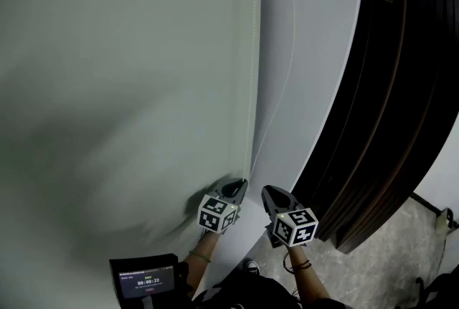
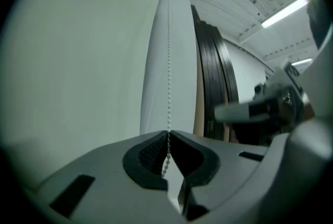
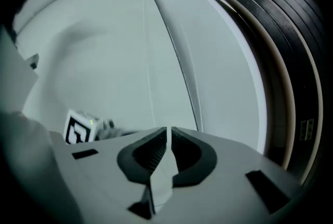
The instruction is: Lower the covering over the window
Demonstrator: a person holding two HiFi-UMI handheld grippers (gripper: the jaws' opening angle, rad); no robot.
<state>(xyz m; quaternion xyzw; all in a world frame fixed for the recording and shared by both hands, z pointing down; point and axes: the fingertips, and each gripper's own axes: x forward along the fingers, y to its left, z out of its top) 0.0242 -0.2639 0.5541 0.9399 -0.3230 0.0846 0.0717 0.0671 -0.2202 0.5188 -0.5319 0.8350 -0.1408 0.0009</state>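
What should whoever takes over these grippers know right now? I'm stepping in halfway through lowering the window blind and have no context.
Left gripper: shut on the bead chain, which runs straight up from its jaws along the edge of the blind.
Right gripper: jaws almost together with nothing between them, beside the left one at the same height.
Done: the blind fabric fills the head view; its bottom edge is out of frame, so I can't tell how far down it is.
Left: probably keep pulling the chain, then check the bottom edge.
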